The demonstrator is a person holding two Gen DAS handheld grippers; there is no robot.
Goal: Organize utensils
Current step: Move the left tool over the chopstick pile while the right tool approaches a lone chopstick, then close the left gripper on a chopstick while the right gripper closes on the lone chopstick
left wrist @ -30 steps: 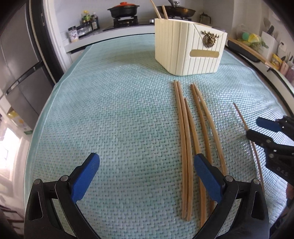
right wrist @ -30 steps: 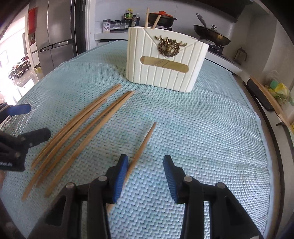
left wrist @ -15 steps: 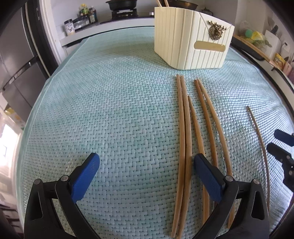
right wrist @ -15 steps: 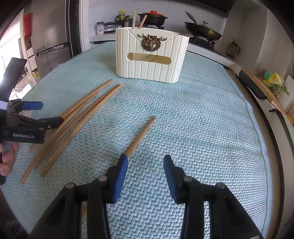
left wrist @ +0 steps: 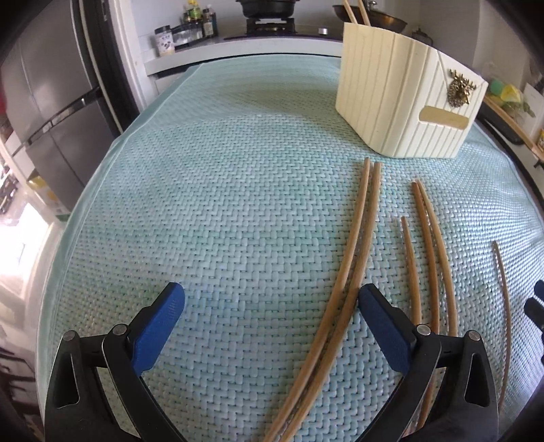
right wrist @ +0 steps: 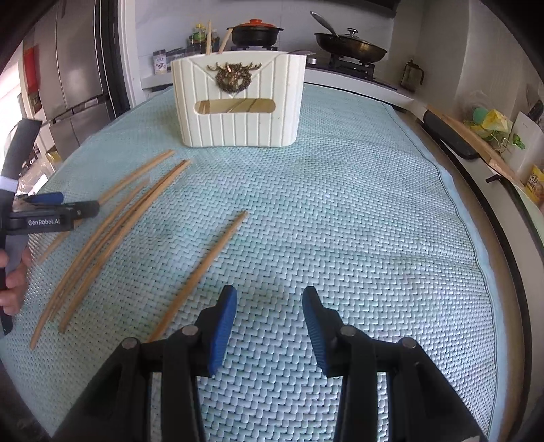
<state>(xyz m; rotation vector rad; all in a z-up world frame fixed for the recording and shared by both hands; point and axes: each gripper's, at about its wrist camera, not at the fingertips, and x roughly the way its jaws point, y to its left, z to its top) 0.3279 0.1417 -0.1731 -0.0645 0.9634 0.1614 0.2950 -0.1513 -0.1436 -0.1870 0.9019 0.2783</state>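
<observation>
Several wooden chopsticks [left wrist: 353,258] lie on a pale green woven mat [left wrist: 221,204], in front of a cream ribbed utensil holder [left wrist: 401,102] with two chopsticks standing in it. My left gripper [left wrist: 272,299] hovers wide open above the mat, its right finger over the leftmost pair. In the right wrist view the same bundle of chopsticks [right wrist: 112,231] lies left, one lone chopstick [right wrist: 204,268] runs toward my right gripper [right wrist: 268,316], which is open and empty just right of it. The holder [right wrist: 238,102] stands at the back. The left gripper [right wrist: 78,210] shows at the left edge.
A fridge [right wrist: 68,68] stands at the left. Behind the mat a stove carries a black pot [right wrist: 256,32] and a pan [right wrist: 350,47]. Jars [left wrist: 190,23] stand on the counter. A person's hand [right wrist: 12,282] holds the left gripper. A dark tray [right wrist: 452,136] lies right.
Both grippers have slid sideways and rolled a little, the left to the left and the right to the right of the chopsticks. The right gripper has almost left the left wrist view. Jaws unchanged.
</observation>
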